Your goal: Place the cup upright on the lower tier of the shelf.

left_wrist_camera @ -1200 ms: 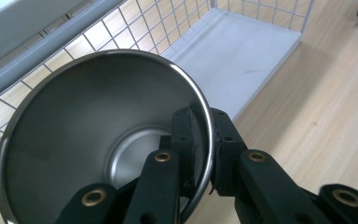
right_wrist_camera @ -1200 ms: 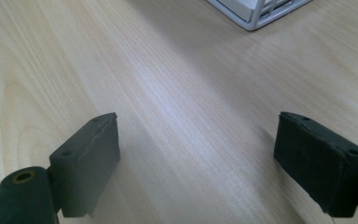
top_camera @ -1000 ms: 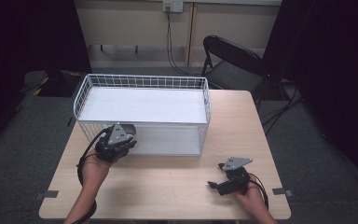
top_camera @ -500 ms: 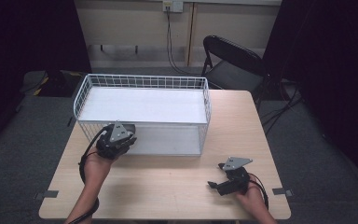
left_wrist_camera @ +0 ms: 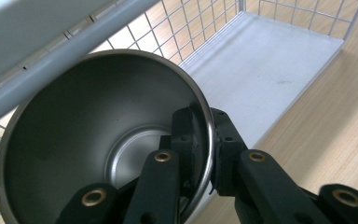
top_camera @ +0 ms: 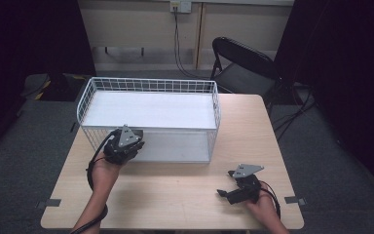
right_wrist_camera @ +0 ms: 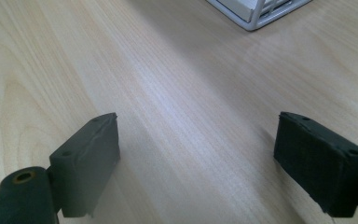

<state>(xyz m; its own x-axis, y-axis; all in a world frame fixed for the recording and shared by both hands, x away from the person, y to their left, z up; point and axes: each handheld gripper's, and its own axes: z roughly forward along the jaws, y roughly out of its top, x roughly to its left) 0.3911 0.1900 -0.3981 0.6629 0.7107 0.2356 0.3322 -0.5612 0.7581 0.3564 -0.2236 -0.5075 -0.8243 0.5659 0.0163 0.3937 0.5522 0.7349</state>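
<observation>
Clamped on the rim of a steel cup (left_wrist_camera: 107,140) by left gripper (left_wrist_camera: 204,149), mouth toward camera, just below the wire basket (left_wrist_camera: 279,70) wall upper left; right gripper (right_wrist_camera: 198,163) apart, empty.

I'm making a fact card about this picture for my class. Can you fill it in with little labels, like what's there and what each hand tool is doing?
table: light wood table
basket: white wire basket with a white floor, sitting on the table
left gripper: fingers pinch the rim of a shiny metal cup, beside the basket's near wall
right gripper: fingers wide apart, holding nothing, over bare table
behind table: black folding chair
</observation>
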